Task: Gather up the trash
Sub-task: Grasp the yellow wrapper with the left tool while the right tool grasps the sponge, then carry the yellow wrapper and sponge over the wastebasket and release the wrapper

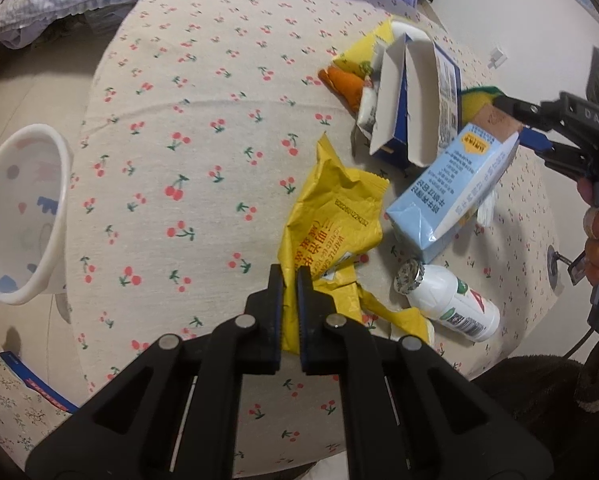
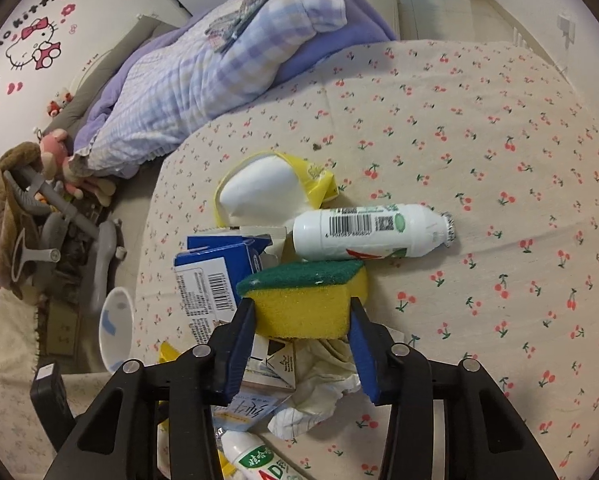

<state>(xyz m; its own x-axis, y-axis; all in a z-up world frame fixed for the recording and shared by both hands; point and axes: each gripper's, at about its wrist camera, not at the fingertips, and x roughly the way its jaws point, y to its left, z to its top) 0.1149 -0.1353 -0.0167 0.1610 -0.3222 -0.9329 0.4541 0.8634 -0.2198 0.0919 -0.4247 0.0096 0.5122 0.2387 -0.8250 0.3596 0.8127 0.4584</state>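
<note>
at lower centre, the left gripper [image 1: 290, 280] is pinched narrow on the yellow wrapper [image 1: 331, 216], likely to carry it to the white bin [image 1: 23, 220] at far left. the right gripper [image 2: 302, 312] clamps the sponge [image 2: 303, 300] amid the trash pile, mid-frame.

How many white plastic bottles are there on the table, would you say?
2. One bottle lies just beyond the sponge; the other bottle lies beside the light blue carton. More could be hidden under the litter.
</note>
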